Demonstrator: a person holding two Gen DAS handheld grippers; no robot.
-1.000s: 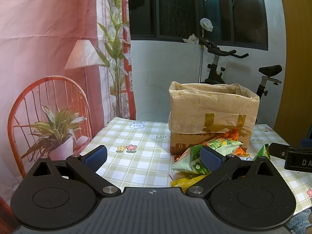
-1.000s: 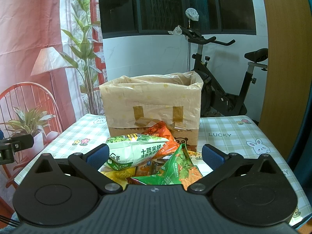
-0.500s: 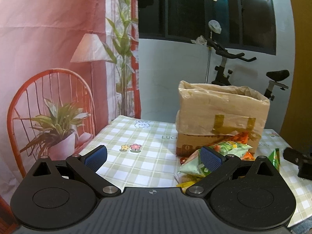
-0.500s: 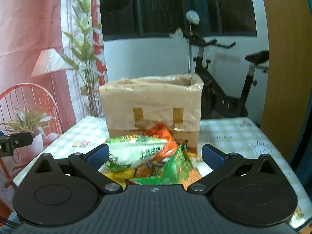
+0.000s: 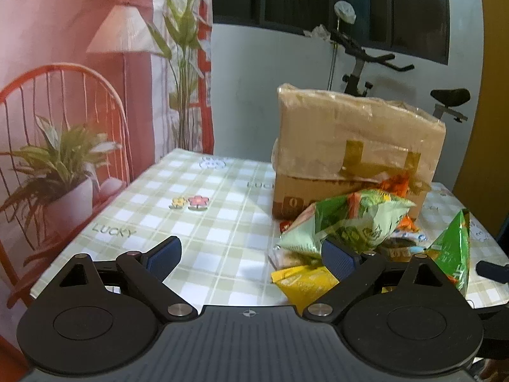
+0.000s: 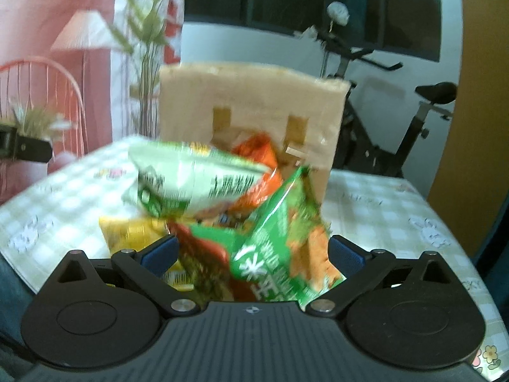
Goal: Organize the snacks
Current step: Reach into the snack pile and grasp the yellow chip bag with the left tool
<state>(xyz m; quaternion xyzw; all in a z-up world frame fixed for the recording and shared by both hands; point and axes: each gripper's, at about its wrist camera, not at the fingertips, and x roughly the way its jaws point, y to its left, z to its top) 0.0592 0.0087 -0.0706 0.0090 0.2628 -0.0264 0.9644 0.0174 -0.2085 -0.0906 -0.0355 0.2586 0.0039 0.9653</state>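
Observation:
A pile of snack bags lies in front of a lined cardboard box [image 5: 356, 146] on the checked table [image 5: 203, 222]. A pale green bag [image 5: 346, 222] lies on top, with a yellow bag [image 5: 302, 283] below it and a dark green bag [image 5: 455, 251] to the right. My left gripper [image 5: 251, 254] is open and empty, left of the pile. In the right wrist view the box [image 6: 251, 108], pale green bag [image 6: 194, 181], yellow bag [image 6: 133, 238] and dark green bag [image 6: 283, 242] show blurred. My right gripper [image 6: 251, 254] is open, its fingers on either side of the dark green bag.
An exercise bike [image 5: 366, 63] stands behind the table. A backdrop with a printed chair and plant [image 5: 57, 146] hangs at the left. A wooden panel [image 6: 470, 127] stands at the right. The left gripper's finger [image 6: 25, 149] shows at the right view's left edge.
Both grippers have moved forward towards the pile. The right gripper now has the dark green bag between its open fingers. Both stay open.

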